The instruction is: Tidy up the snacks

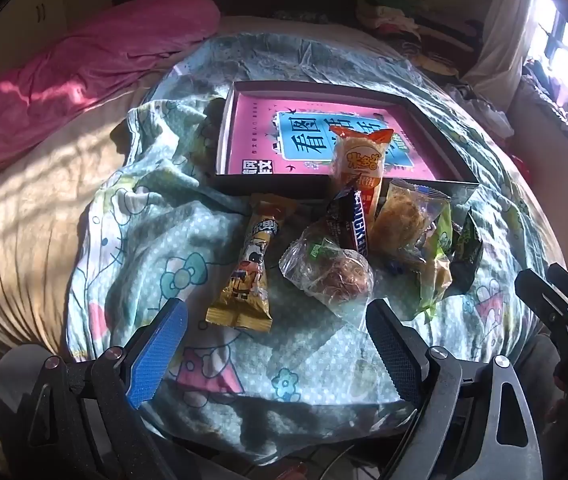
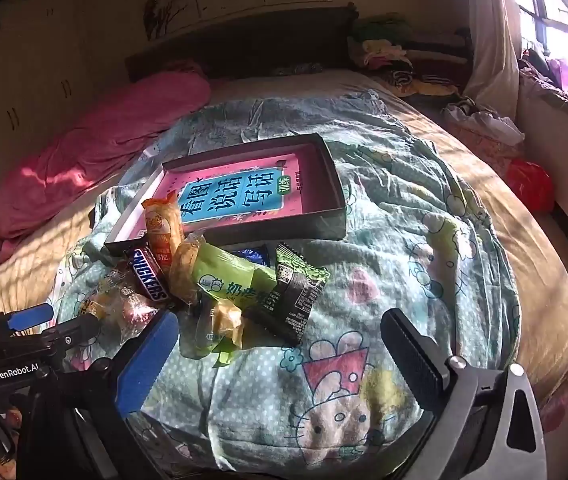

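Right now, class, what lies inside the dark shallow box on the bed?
Inside the box lies a pink book with a blue title panel. The orange snack packet leans over the rim, hiding one corner; anything beneath the book cannot be seen.

Black frames, silver screws, blue-padded fingers [image 1: 156, 354].

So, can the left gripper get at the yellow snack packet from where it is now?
Probably yes. The left gripper is open, and the yellow snack packet lies flat on the blanket just ahead of its fingers, apart from the clear-wrapped pastry beside it, with nothing lying across it.
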`<state>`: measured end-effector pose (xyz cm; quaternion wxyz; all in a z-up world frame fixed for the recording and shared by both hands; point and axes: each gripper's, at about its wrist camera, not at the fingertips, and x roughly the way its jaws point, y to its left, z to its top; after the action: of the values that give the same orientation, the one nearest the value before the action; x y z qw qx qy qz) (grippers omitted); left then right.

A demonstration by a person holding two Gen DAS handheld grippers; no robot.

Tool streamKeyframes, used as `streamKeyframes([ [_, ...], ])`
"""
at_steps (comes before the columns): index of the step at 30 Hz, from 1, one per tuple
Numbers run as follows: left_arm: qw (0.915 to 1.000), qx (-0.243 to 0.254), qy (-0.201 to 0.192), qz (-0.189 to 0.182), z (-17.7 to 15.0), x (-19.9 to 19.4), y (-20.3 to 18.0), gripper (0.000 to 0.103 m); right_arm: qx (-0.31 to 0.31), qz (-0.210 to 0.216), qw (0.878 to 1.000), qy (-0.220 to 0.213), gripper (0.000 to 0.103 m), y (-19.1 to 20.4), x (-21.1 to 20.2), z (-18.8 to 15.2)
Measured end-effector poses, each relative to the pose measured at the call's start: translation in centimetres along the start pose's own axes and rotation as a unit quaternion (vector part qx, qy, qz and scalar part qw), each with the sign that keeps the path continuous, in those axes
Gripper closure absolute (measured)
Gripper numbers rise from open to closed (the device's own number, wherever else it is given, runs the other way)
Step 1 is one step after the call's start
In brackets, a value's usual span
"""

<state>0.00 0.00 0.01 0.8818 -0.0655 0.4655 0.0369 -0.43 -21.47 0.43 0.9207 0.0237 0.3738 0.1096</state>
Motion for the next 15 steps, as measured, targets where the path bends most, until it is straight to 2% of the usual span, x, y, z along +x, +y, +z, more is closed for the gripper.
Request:
streamKeyframes([
  [6, 0.9999, 0.006, 0.008, 0.008, 0.3, 0.2, -0.3, 0.012, 0.000, 0.004, 1.000, -0.013, 0.001, -0.3, -0.3, -0.7],
  [7, 0.9999, 0.010, 0.000, 0.013, 0.2, -0.1, -0.8, 0.012, 0.000, 0.003, 1.000, -0.009, 0.001, -0.2, -0.3, -0.7],
  [8, 1.0000, 0.008, -0.003, 0.003, 0.0, -0.1, -0.4, 0.012, 0.007, 0.005, 1.000, 0.000, 0.001, -0.3, -0.3, -0.1],
  [15, 0.9999, 0.012, -0.007, 0.004, -0.1, -0.2, -0.5, 0.012, 0.016, 0.015, 1.000, 0.004, 0.001, -0.6, 0.0, -0.1],
])
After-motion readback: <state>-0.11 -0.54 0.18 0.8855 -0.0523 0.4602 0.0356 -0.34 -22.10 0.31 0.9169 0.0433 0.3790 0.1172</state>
